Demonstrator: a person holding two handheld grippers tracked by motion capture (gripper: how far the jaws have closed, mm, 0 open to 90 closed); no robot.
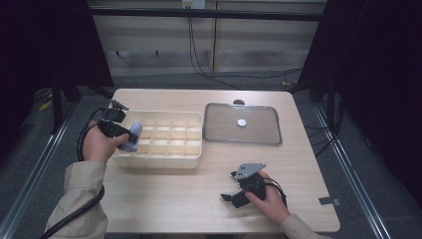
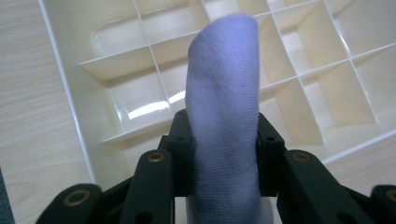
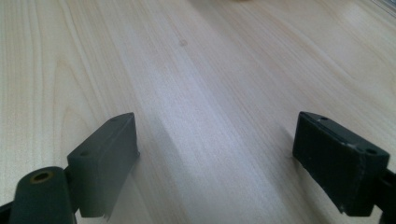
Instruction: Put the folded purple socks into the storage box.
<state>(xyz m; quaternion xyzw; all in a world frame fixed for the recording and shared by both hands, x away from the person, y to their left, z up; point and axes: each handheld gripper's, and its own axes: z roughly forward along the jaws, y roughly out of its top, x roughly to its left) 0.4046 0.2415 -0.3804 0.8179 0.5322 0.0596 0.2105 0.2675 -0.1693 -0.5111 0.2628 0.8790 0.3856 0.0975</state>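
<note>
My left gripper (image 1: 130,137) is shut on a rolled pale-lilac sock (image 1: 133,138), held over the left end of a cream divided organizer box (image 1: 164,158). In the left gripper view the sock (image 2: 223,93) stands up between the two black pads (image 2: 180,144), above the box's left compartments (image 2: 140,109). My right gripper (image 1: 230,196) rests low on the wooden table (image 1: 164,199) at the front right, held by a hand, jaws open. In the right gripper view its fingertips (image 3: 105,154) stand wide apart over bare wood with nothing between them.
A clear rectangular tray (image 1: 259,140) with a small white round disc (image 1: 242,122) lies right of the box. Cables run down behind the table's far edge. A dark tape scrap (image 1: 329,201) sits near the front right corner.
</note>
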